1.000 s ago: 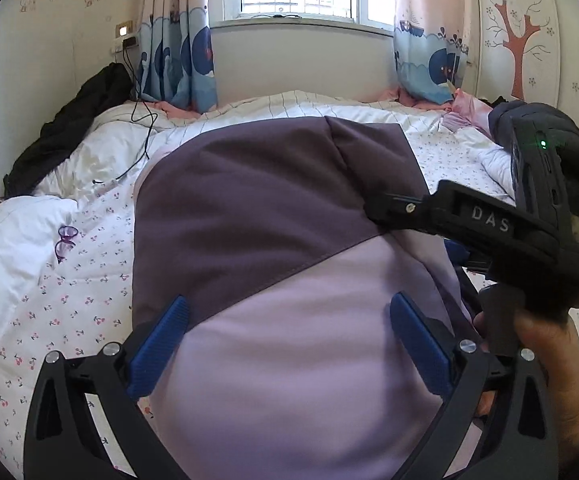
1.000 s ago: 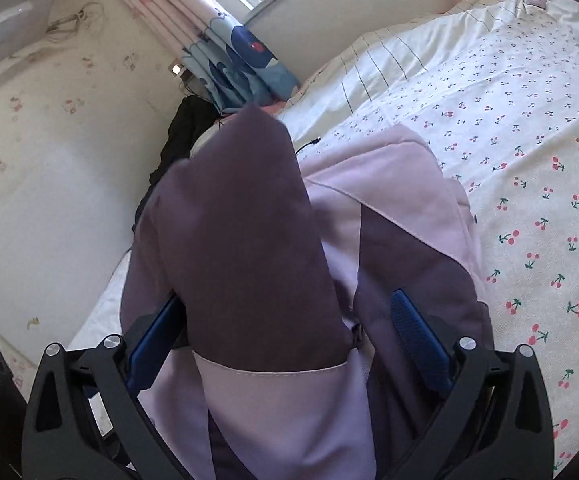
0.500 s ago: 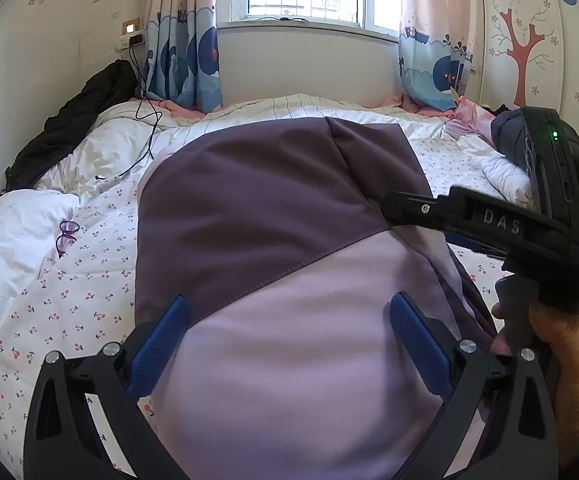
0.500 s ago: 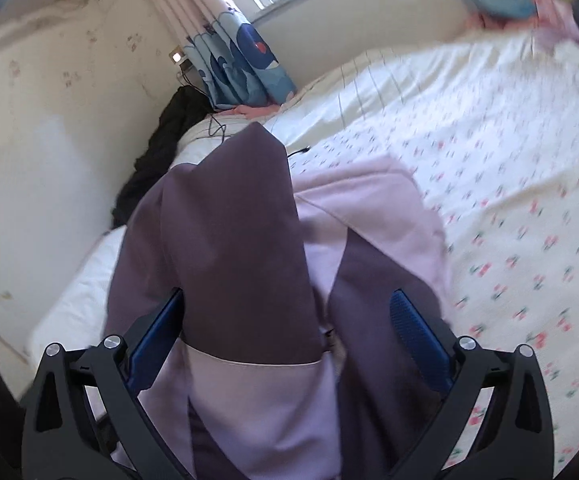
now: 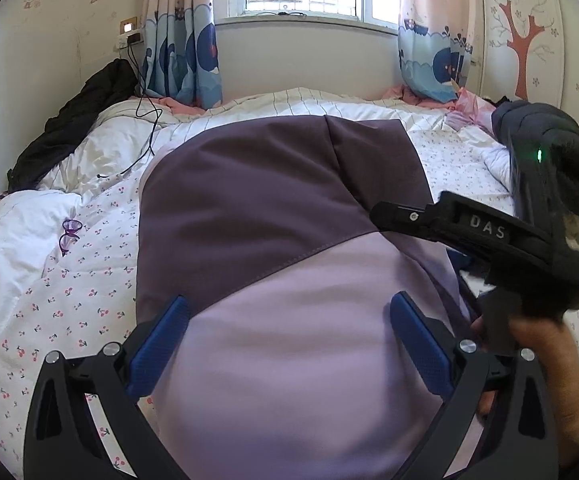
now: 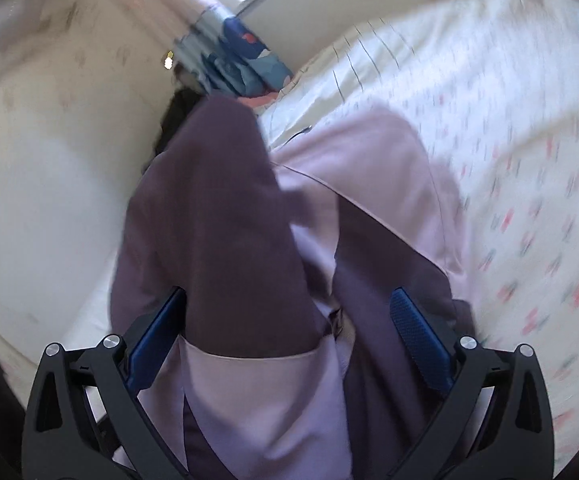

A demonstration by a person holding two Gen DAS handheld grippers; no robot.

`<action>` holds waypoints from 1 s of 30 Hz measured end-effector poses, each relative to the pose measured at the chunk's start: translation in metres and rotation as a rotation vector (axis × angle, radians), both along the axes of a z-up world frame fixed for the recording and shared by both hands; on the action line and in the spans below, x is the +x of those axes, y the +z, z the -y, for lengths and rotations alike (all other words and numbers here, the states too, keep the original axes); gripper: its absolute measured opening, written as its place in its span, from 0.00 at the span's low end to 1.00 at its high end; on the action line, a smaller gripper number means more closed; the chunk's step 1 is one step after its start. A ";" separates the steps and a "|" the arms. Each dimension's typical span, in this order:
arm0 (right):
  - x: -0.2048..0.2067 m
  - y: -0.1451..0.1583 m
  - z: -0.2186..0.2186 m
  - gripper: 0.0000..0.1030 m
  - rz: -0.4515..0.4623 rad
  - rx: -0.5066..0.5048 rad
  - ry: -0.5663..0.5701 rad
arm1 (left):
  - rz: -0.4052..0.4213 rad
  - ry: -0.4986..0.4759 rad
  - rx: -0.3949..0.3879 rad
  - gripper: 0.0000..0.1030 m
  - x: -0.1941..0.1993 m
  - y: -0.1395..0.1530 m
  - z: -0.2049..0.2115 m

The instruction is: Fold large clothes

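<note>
A large two-tone garment, dark purple (image 5: 273, 208) at the far end and pale lilac (image 5: 289, 360) at the near end, lies on the bed. My left gripper (image 5: 289, 320) hovers over the lilac part, open, its blue pads (image 5: 161, 340) spread wide with cloth bulging between them. A hand (image 5: 545, 368) holds the right gripper's black body (image 5: 489, 236) at the garment's right edge. In the blurred right wrist view my right gripper (image 6: 289, 312) is open, and a dark purple folded panel (image 6: 225, 240) drapes over lilac cloth (image 6: 369, 168) between its fingers.
The bed has a white cherry-print quilt (image 5: 69, 300). Purple glasses (image 5: 69, 232) and a black cable (image 5: 145, 148) lie on its left side. A black jacket (image 5: 73, 128) rests against the left wall. A dark padded garment (image 5: 549, 152) sits at the right. The window and curtains (image 5: 185, 60) are behind.
The right wrist view has swung and blurred, so the right gripper is moving over the garment. The left gripper has tilted up slightly. Both stay open.
</note>
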State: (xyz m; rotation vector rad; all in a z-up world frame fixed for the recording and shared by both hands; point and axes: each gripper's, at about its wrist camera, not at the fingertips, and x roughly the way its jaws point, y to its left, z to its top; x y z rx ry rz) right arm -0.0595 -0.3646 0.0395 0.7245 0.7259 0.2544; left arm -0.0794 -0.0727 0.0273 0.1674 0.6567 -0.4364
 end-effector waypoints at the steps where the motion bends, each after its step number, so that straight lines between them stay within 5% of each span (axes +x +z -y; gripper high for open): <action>1: -0.003 -0.006 0.002 0.94 0.002 0.043 -0.009 | -0.004 -0.005 0.011 0.93 0.001 0.000 0.000; 8: -0.002 0.004 0.014 0.94 -0.056 0.061 0.002 | -0.093 0.016 -0.049 0.93 0.008 0.013 -0.003; 13: -0.055 0.083 -0.004 0.94 0.062 -0.363 -0.014 | -0.165 0.011 -0.083 0.93 0.004 0.021 -0.005; 18: -0.105 0.102 -0.035 0.94 0.004 -0.624 0.078 | -0.214 0.071 -0.052 0.93 -0.006 0.025 -0.009; 28: -0.129 0.112 -0.055 0.94 0.013 -0.624 0.070 | -0.159 0.139 -0.073 0.93 -0.027 0.052 -0.036; 30: -0.129 0.114 -0.061 0.94 0.017 -0.619 0.062 | -0.175 0.194 -0.029 0.93 -0.026 0.051 -0.042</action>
